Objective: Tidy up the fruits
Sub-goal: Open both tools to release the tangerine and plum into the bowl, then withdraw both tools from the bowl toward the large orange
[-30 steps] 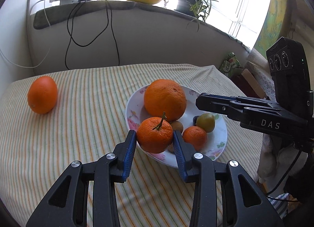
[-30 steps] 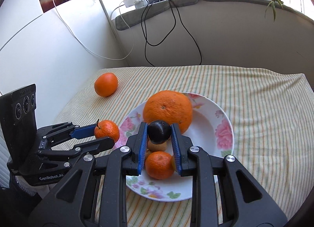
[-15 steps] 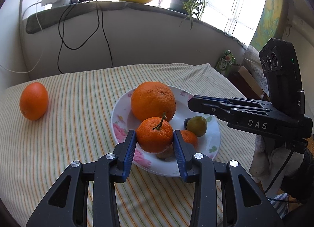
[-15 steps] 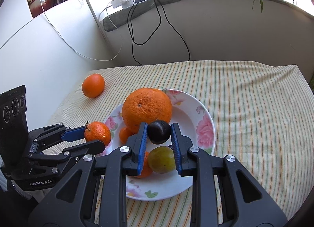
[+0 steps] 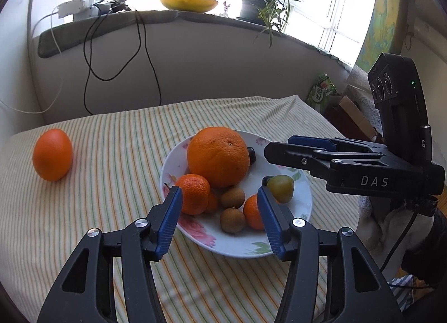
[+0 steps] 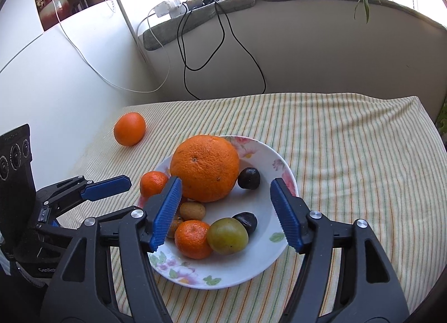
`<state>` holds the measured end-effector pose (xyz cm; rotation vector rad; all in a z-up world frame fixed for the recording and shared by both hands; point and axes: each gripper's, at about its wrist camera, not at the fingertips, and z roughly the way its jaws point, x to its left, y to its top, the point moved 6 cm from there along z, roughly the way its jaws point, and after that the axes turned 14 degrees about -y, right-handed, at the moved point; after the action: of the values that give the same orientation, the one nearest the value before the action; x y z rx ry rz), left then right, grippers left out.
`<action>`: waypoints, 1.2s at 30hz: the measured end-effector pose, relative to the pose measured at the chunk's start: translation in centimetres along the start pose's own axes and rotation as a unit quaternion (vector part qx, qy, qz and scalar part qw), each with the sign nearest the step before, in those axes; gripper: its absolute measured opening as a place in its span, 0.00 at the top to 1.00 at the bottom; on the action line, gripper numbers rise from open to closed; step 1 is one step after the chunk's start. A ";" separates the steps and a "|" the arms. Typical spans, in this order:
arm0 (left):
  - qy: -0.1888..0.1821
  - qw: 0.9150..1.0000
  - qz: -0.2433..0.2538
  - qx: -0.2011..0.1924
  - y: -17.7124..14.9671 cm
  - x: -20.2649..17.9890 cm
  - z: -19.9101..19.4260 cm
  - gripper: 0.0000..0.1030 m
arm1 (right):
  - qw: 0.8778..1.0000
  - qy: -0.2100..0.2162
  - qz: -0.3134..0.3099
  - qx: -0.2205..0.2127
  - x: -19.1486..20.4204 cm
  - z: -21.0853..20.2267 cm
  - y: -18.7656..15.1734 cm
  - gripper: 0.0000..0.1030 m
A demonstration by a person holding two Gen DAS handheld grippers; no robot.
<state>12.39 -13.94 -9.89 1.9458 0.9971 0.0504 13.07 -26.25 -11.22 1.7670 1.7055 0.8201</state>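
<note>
A white floral plate (image 5: 304, 197) (image 6: 282, 166) holds a big orange (image 5: 218, 156) (image 6: 205, 167), small tangerines (image 5: 194, 193) (image 6: 192, 239), a green plum (image 5: 280, 188) (image 6: 227, 235), dark plums (image 6: 248, 178) and brown kiwis (image 5: 232, 220). A lone orange (image 5: 52, 154) (image 6: 130, 128) lies on the striped cloth to the left. My left gripper (image 5: 219, 216) is open and empty at the plate's near rim. My right gripper (image 6: 225, 211) is open and empty above the plate.
The striped tablecloth (image 5: 117, 138) covers the table, which drops off at the right. Black cables (image 5: 145, 51) hang from the windowsill, with a power strip (image 5: 74, 7), a yellow bowl (image 5: 188, 1) and a potted plant (image 5: 255, 7). A white wall (image 6: 42, 77) stands on the left.
My left gripper opened and let the stemmed tangerine go onto the plate's left side. My right gripper opened and let the dark plum go beside the big orange.
</note>
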 end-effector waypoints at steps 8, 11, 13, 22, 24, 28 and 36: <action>0.010 1.000 -0.002 -0.005 0.1 0.6 -0.5 0.41 | 1.000 0.008 0.006 -0.001 0.2 0.0 0.6 0.32; 0.015 1.000 -0.006 -0.010 0.2 1.1 -0.9 0.37 | 1.000 0.010 0.009 -0.001 0.3 0.1 1.0 0.32; 0.017 1.000 -0.006 -0.012 0.2 1.3 -1.1 0.37 | 1.000 0.012 0.013 -0.003 0.4 0.2 1.3 0.32; 0.037 0.999 -0.012 -0.020 0.4 2.6 -1.9 0.32 | 0.999 0.029 0.035 -0.013 1.0 0.4 2.5 0.19; 0.041 0.999 -0.016 -0.024 0.5 3.0 -2.2 0.30 | 0.999 0.032 0.033 -0.016 1.3 0.4 2.8 0.18; 0.048 0.998 -0.024 -0.030 0.5 3.9 -2.8 0.29 | 0.999 0.032 0.013 -0.026 2.2 0.2 3.6 0.12; 0.075 0.995 -0.044 -0.041 0.2 6.6 -4.4 0.24 | 0.999 0.044 -0.015 -0.011 5.0 0.4 5.2 0.06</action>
<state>15.18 -6.55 -9.41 1.8415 1.1609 0.1874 16.88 -21.52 -7.40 1.7098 1.7677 0.9118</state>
